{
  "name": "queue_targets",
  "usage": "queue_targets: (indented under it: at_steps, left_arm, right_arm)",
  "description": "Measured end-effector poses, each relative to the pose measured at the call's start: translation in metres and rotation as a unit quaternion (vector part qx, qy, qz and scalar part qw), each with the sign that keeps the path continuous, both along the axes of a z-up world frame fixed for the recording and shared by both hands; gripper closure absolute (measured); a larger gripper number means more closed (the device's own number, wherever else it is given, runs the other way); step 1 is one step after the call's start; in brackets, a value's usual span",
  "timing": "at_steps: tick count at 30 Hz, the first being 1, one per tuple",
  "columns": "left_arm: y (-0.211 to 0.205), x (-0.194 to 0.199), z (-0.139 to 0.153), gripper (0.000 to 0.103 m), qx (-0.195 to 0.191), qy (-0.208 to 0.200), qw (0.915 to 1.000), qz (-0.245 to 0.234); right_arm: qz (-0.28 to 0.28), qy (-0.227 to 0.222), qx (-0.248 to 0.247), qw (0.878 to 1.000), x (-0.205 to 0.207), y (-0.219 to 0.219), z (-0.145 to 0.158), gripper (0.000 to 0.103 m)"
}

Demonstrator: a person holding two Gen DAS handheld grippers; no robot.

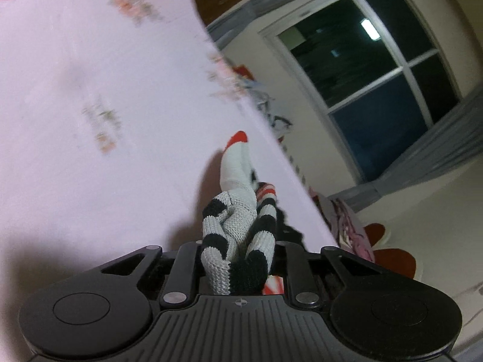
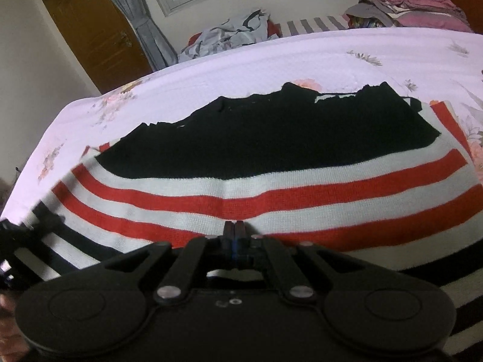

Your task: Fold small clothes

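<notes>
On the pink floral bedspread (image 2: pixel 211 69) lies the striped knit garment (image 2: pixel 271 193), spread flat. My right gripper (image 2: pixel 235 226) has fingers pressed together at its red-and-white stripes. My left gripper (image 1: pixel 238 259) pinches its bunched black-and-white sleeve.

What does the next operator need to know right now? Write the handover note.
Left gripper: jaws shut on a bunched black-and-white striped part of the sweater, lifted above the bedsheet.
Right gripper: jaws shut, at the sweater's red-and-white stripes; whether they pinch fabric is unclear.
Sweater lies spread on the bed, black section farthest away.
Done: striped part picked up on the left.
Left: finish the fold and smooth it. More clothes sit heaped at the far edge of the bed.
</notes>
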State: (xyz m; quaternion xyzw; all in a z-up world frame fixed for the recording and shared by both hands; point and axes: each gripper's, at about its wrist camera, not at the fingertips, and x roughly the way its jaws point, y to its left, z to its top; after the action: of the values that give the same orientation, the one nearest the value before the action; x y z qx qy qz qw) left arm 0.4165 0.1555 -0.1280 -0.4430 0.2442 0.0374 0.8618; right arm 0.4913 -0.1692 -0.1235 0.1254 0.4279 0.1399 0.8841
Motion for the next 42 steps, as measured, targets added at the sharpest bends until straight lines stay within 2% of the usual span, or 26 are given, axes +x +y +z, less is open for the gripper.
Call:
queue_targets:
  at_steps: [3, 8, 12, 15, 16, 19, 20, 21, 22, 23, 24, 25, 28, 33, 34, 36, 39, 41, 42]
  left_arm:
    - [-0.024, 0.003, 0.027, 0.085, 0.034, -0.007, 0.9993, -0.015]
    - [-0.079, 0.011, 0.072, 0.085, 0.088, -0.025, 0.9942, -0.056]
    - [-0.138, 0.011, 0.098, 0.085, 0.128, -0.036, 0.9868, -0.092]
    - [-0.189, 0.023, 0.105, 0.085, 0.155, -0.016, 0.9774, -0.142]
    - [-0.205, 0.027, 0.104, 0.085, 0.171, -0.004, 0.9722, -0.160]
    - [-0.263, 0.039, 0.080, 0.085, 0.223, 0.060, 0.9467, -0.225]
    - [-0.282, 0.044, 0.067, 0.082, 0.240, 0.090, 0.9332, -0.252]
    - [-0.298, 0.046, 0.056, 0.076, 0.266, 0.107, 0.9199, -0.268]
    - [-0.313, 0.044, 0.049, 0.058, 0.301, 0.107, 0.9078, -0.272]
    - [-0.320, 0.040, 0.048, 0.044, 0.305, 0.091, 0.9050, -0.282]
    - [-0.321, 0.037, 0.051, 0.029, 0.289, 0.079, 0.9090, -0.290]
    - [-0.320, 0.036, 0.055, 0.029, 0.270, 0.072, 0.9149, -0.291]
    - [-0.309, 0.032, 0.071, 0.029, 0.252, 0.056, 0.9231, -0.285]
    - [-0.266, 0.018, 0.097, 0.029, 0.207, 0.015, 0.9540, -0.217]
    - [-0.256, 0.021, 0.100, 0.029, 0.198, 0.014, 0.9581, -0.207]
    - [-0.231, 0.026, 0.099, 0.029, 0.222, 0.033, 0.9581, -0.178]
    - [-0.198, 0.036, 0.081, 0.029, 0.254, 0.080, 0.9517, -0.152]
    - [-0.180, 0.043, 0.065, 0.043, 0.247, 0.106, 0.9511, -0.152]
    - [-0.172, 0.045, 0.059, 0.054, 0.240, 0.116, 0.9511, -0.157]
  right_arm:
    - [0.003, 0.005, 0.028, 1.000, 0.002, -0.012, 0.004, 0.103]
    - [-0.023, -0.031, 0.075, 0.996, -0.010, -0.067, 0.028, 0.102]
    - [-0.058, -0.042, 0.094, 0.993, -0.021, -0.127, 0.040, 0.102]
    - [-0.090, -0.047, 0.094, 0.990, -0.033, -0.167, 0.045, 0.102]
    - [-0.100, -0.048, 0.098, 0.989, -0.037, -0.180, 0.046, 0.102]
    - [-0.126, -0.049, 0.106, 0.985, -0.051, -0.212, 0.045, 0.100]
    - [-0.134, -0.045, 0.112, 0.984, -0.056, -0.224, 0.044, 0.098]
    - [-0.138, -0.039, 0.118, 0.983, -0.059, -0.233, 0.042, 0.094]
    - [-0.140, -0.035, 0.124, 0.982, -0.061, -0.241, 0.041, 0.084]
    - [-0.142, -0.034, 0.125, 0.981, -0.064, -0.249, 0.040, 0.080]
    - [-0.144, -0.035, 0.123, 0.981, -0.068, -0.254, 0.041, 0.065]
    - [-0.144, -0.040, 0.122, 0.981, -0.072, -0.258, 0.042, 0.057]
    - [-0.139, -0.045, 0.134, 0.980, -0.071, -0.264, 0.046, 0.057]
    - [-0.110, -0.026, 0.172, 0.979, -0.064, -0.247, 0.045, 0.054]
    - [-0.102, -0.022, 0.178, 0.978, -0.062, -0.242, 0.044, 0.052]
    - [-0.087, -0.014, 0.188, 0.978, -0.057, -0.227, 0.042, 0.043]
    - [-0.065, 0.005, 0.193, 0.979, -0.048, -0.206, 0.038, 0.042]
    - [-0.056, 0.021, 0.188, 0.980, -0.042, -0.192, 0.033, 0.042]
    - [-0.054, 0.024, 0.186, 0.981, -0.040, -0.187, 0.032, 0.042]
